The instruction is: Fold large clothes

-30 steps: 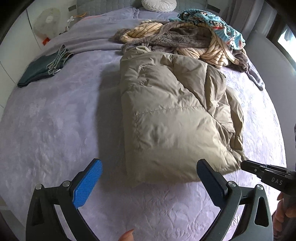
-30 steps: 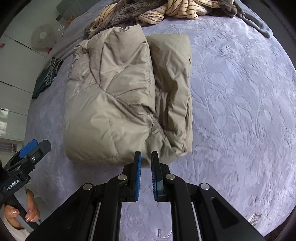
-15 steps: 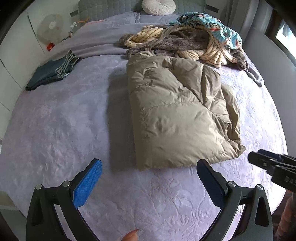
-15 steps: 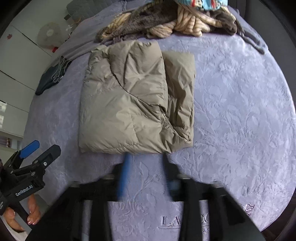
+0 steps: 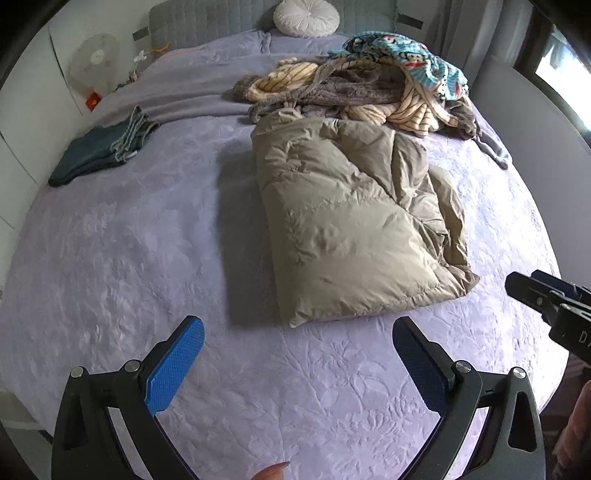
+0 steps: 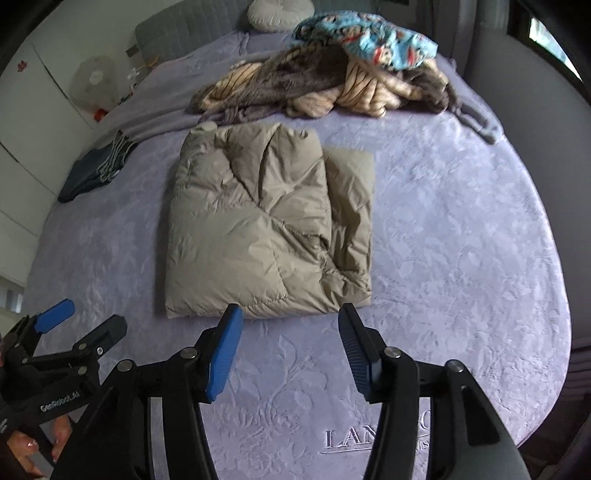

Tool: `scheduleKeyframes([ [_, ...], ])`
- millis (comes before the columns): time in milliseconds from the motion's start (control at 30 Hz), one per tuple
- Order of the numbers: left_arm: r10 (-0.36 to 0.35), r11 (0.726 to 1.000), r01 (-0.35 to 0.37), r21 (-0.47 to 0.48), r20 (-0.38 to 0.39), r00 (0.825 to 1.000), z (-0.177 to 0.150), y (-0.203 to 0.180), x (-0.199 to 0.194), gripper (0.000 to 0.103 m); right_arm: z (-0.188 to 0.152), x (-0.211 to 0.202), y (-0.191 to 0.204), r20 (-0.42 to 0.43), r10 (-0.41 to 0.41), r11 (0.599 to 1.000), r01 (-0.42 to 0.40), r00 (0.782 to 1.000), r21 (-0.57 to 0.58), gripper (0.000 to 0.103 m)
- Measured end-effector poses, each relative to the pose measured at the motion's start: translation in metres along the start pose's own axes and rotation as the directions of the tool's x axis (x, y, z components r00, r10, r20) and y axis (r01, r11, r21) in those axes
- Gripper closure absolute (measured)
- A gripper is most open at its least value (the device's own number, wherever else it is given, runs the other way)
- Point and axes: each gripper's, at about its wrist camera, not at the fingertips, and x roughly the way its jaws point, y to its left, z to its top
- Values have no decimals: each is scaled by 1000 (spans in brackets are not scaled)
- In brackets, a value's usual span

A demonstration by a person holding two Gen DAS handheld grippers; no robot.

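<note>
A khaki puffer jacket (image 5: 354, 221) lies folded into a rectangle on the lilac bedspread (image 5: 147, 240); it also shows in the right wrist view (image 6: 258, 229). My left gripper (image 5: 297, 341) is open and empty, hovering short of the jacket's near edge. My right gripper (image 6: 290, 328) is open and empty, just in front of the jacket's near hem. The right gripper shows at the right edge of the left wrist view (image 5: 546, 299), and the left gripper at the left edge of the right wrist view (image 6: 70, 328).
A pile of unfolded clothes (image 5: 362, 88) lies behind the jacket toward the headboard. A folded dark teal garment (image 5: 99, 147) sits at the far left of the bed. A white round cushion (image 5: 306, 16) and a fan (image 5: 94, 62) are at the back.
Both grippers have pulled back from the jacket toward the foot of the bed. The right gripper has opened from shut. The jacket stays folded in place.
</note>
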Motion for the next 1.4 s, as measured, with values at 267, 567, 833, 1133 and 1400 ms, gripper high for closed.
scheduleKeyframes([
  [267,11,1000,-10,-15,74,997,2,2,-36,1,0,-35,3,92,-21,1000,22,996,-13,20],
  [567,52,997,-46,-57,108,993,-11,-12,-67,1,-6,-59,-11,156,4,1000,0,988,-22,0],
  [833,88,994,-77,-78,149,985,-22,-26,-99,1,-13,-82,-15,156,22,998,-13,988,-59,0],
  [1133,92,992,-76,-103,165,982,-28,-35,-120,1,-17,-103,-20,181,21,997,-8,983,-74,0],
  [1400,103,991,-86,-104,170,980,-27,-40,-126,1,-16,-111,-24,199,23,998,-10,980,-69,0],
])
